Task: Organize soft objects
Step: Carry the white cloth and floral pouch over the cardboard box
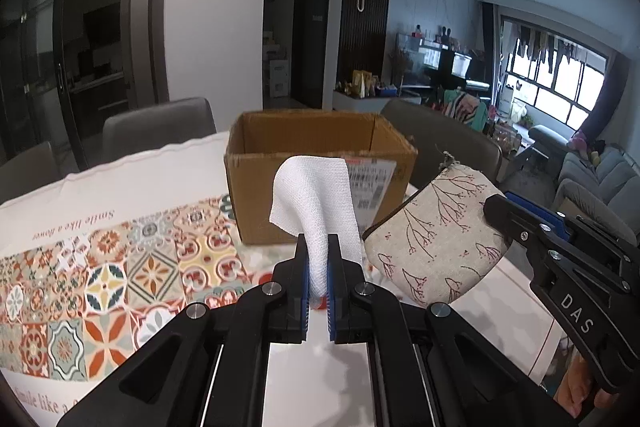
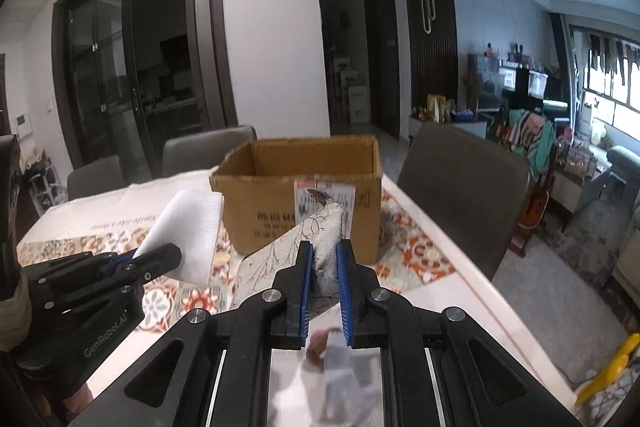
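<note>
Patterned cloth covers the table (image 1: 520, 279), where an open cardboard box (image 1: 320, 163) stands; the left gripper (image 1: 318, 267) pinches a white cloth (image 1: 316, 203) upright just before the box; beside it, the right gripper (image 2: 323, 275) clamps a printed fabric pouch (image 2: 326, 251).

The counter (image 2: 460, 263) has a pale, glossy top, bare along its 3 o'clock edge in the right wrist view. A tablecloth (image 1: 112, 267) printed with orange and teal tile patterns and the line "Smile like a flower" covers most of it. An open cardboard box (image 1: 316, 163) with a shipping label stands on the tablecloth toward 12 o'clock.
</note>
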Motion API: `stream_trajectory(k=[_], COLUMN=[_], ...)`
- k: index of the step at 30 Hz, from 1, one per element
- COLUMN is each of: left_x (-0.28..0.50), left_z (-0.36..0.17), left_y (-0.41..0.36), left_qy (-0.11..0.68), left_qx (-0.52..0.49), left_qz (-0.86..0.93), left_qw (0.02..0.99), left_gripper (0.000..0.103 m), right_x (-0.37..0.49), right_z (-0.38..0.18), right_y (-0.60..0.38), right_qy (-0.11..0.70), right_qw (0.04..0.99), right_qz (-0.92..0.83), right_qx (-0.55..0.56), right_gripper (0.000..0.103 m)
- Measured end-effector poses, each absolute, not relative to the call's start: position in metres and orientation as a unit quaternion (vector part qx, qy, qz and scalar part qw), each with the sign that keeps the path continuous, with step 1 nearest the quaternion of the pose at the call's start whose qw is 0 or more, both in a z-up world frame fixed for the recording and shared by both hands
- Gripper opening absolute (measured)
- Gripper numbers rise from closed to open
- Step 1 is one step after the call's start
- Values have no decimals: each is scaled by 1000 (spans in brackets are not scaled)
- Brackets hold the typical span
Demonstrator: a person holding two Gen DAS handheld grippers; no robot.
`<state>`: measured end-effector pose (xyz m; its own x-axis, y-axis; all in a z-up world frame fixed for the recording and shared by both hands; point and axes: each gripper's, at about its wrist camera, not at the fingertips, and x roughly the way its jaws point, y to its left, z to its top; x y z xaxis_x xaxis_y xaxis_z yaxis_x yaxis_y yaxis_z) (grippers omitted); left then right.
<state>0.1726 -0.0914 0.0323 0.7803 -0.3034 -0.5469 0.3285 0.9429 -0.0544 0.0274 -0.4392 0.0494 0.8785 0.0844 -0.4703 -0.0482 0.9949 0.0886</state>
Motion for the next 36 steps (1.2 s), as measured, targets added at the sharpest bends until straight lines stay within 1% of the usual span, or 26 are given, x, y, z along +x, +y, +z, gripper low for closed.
stream_trajectory(k=[21, 30, 36], left_x=[219, 249, 275], left_z=[85, 90, 85], left_y=[-98, -105, -110], left_qy=[219, 202, 205], left_qx=[37, 51, 55], left_qz=[-168, -166, -163], left_qw=[960, 964, 964], left_gripper=[8, 9, 9], right_x=[68, 93, 119], right_z=[101, 113, 115], right_y=[-436, -436, -440], right_qy=[159, 135, 131], right_qw=[986, 990, 991], right_qz=[24, 15, 10], right_qx=[37, 31, 30], right_gripper=[14, 14, 14])
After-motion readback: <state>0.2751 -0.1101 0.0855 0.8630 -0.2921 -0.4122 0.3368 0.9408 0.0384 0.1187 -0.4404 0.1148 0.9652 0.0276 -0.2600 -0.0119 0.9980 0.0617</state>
